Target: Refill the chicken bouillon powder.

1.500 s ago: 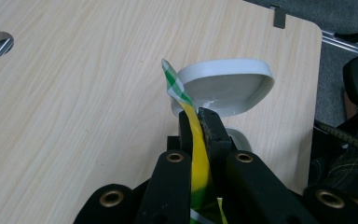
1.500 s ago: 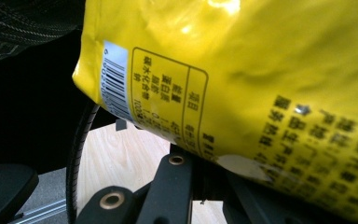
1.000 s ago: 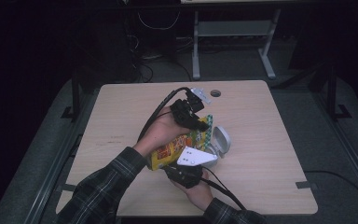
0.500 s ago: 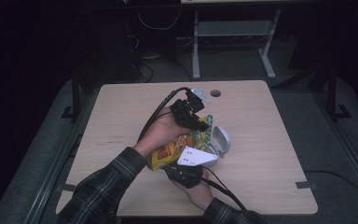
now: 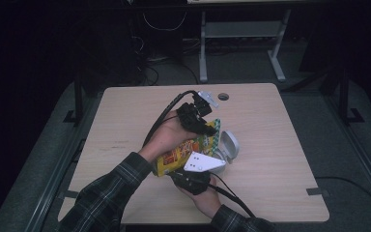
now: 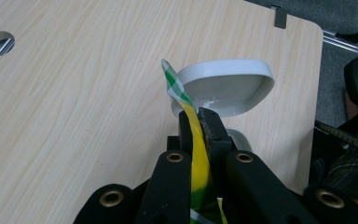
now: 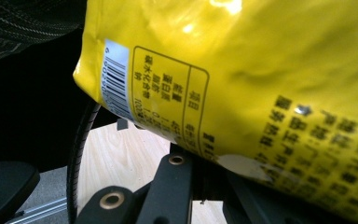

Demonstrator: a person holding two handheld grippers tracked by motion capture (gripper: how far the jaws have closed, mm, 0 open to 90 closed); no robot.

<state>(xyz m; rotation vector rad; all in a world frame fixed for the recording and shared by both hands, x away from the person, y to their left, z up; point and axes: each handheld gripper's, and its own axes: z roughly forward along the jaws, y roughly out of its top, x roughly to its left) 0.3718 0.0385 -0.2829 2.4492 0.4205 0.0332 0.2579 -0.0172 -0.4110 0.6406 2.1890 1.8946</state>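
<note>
High view: I see the yellow snack bag [image 5: 183,153] held above the wooden table [image 5: 125,121], between the left gripper [image 5: 207,129] at its far end and the right gripper [image 5: 195,175] at its near end. A white lidded container [image 5: 229,145] stands just beside it.

Left gripper view: I read the jaws clamped on the bag's green-checked top edge [image 6: 179,91], container lid [image 6: 226,84] raised behind.

Right gripper view: jaws closed on the bag's bottom edge [image 7: 242,93].

Right tool's [image 7: 200,179] jaw tips hidden behind the yellow snack bag [image 7: 242,79], its far end cut off at the right edge
</note>
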